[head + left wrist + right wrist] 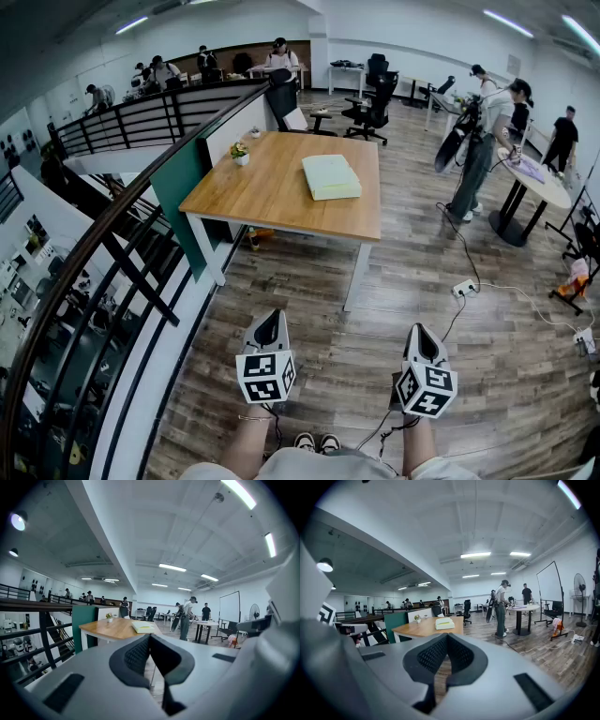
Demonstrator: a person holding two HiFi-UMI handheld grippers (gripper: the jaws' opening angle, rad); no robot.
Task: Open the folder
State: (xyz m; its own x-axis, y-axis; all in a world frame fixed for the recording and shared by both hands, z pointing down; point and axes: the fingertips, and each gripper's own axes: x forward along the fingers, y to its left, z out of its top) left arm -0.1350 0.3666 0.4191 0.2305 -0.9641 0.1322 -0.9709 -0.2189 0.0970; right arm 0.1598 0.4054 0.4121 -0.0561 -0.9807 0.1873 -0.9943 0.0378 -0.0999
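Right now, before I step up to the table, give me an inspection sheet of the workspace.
Surface: wooden table on a plank floor.
Job's things: folder, closed, lying flat on the table's right half.
Clutter: small plant at the table's far left corner.
Grippers: left gripper and right gripper both shut, empty, short of the table.
Cables: cable and power strip on the floor right of the table.
Surroundings: railing at left; chairs behind; people at right.
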